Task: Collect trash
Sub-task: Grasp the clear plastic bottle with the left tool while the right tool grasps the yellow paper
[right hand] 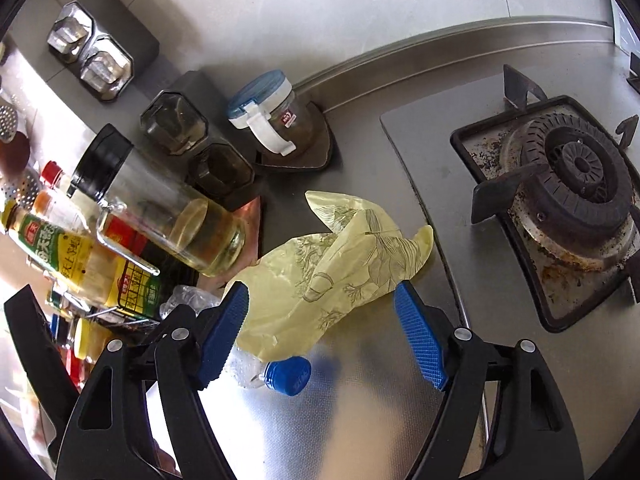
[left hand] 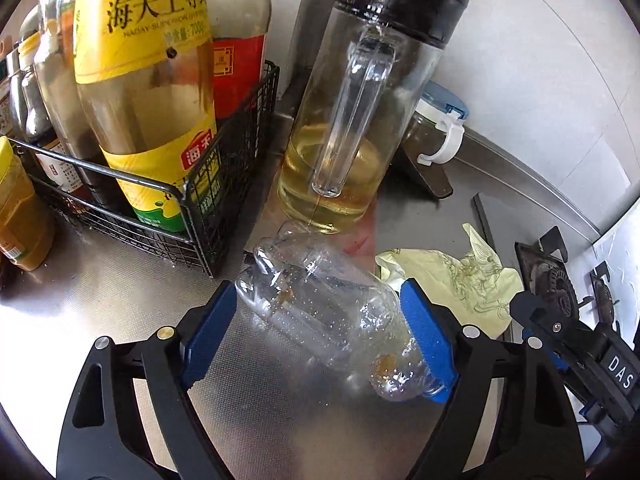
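Observation:
A clear, empty plastic bottle (left hand: 320, 312) lies on its side on the steel counter (left hand: 120, 300), its blue cap (right hand: 288, 376) towards me. My left gripper (left hand: 320, 286) stands open around it. The right blue pad (left hand: 428, 340) is against the bottle near its neck, while a gap shows along the left pad. Just to the bottle's right lies a crumpled pale-yellow printed wrapper (right hand: 332, 264). My right gripper (right hand: 322, 288) is open over the wrapper's near end, which lies loose between the fingers. In the left wrist view the wrapper (left hand: 452, 276) shows beyond the bottle.
A black wire rack (left hand: 224, 184) of sauce bottles stands close on the left. A glass oil jug (left hand: 340, 152) is right behind the bottle. A jar with a blue and white lid (right hand: 264, 112) and seasoning boxes line the back wall. The gas burner (right hand: 568, 184) is to the right.

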A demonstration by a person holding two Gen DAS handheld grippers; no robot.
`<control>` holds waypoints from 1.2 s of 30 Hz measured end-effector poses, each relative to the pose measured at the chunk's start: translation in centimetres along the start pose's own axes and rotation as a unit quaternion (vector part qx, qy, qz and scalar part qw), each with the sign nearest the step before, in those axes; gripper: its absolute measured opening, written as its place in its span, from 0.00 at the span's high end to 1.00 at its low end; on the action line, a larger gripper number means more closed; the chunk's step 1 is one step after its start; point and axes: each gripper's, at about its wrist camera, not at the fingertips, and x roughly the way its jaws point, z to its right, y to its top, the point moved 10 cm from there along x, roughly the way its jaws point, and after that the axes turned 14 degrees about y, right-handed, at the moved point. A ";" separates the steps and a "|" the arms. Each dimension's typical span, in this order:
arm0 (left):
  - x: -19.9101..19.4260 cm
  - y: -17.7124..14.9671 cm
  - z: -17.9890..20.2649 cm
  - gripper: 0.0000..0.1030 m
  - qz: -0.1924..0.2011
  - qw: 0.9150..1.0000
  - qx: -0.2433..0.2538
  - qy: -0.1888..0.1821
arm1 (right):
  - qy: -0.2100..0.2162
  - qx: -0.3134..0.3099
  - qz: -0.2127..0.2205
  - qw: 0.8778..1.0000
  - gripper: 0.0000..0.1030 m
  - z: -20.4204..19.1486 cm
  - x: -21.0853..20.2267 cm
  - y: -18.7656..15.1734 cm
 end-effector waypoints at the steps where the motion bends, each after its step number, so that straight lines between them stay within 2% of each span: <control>1: 0.3 0.0 0.2 0.24 0.000 1.000 0.001 0.004 | 0.001 0.009 -0.002 1.000 0.26 0.3 0.3 -0.1; 3: 0.8 0.0 0.6 0.22 -0.001 1.000 0.003 0.007 | 0.003 0.019 -0.009 1.000 0.32 0.7 1.1 -0.2; 6: 1.5 -0.2 1.1 0.22 -0.006 1.000 0.007 0.010 | 0.011 0.031 -0.017 0.999 0.33 1.0 2.3 -0.7; 10: 2.8 -1.4 1.4 0.22 -0.024 0.999 0.022 0.020 | -0.005 0.030 -0.027 0.999 0.36 1.8 3.3 -1.1; 13: 3.4 -2.3 0.7 0.22 -0.030 0.999 0.026 0.027 | -0.013 0.026 -0.037 0.999 0.52 2.6 3.9 -1.3; 15: 3.8 -2.8 0.2 0.23 -0.035 0.999 0.027 0.029 | -0.019 0.019 -0.041 0.999 0.66 3.0 4.1 -1.5; 17: 3.7 -2.9 -0.1 0.27 -0.029 0.998 0.035 0.034 | -0.020 0.010 -0.041 0.999 0.73 3.0 4.1 -1.5; 19: 3.5 -2.9 -0.3 0.39 -0.024 0.998 0.043 0.034 | -0.028 -0.006 -0.039 0.999 0.79 2.8 3.9 -1.4; 21: 3.3 -3.1 -0.5 0.39 -0.025 0.998 0.049 0.031 | -0.030 -0.020 -0.035 0.999 0.94 2.4 3.6 -1.4; 27: 2.0 -3.6 -1.1 0.40 -0.017 0.998 0.054 0.018 | -0.020 -0.030 -0.027 0.999 0.95 1.8 1.8 -1.7; 36: -3.3 -5.2 -2.1 0.40 0.013 0.997 0.076 -0.009 | -0.011 -0.057 -0.008 0.998 0.95 0.1 -3.4 -2.9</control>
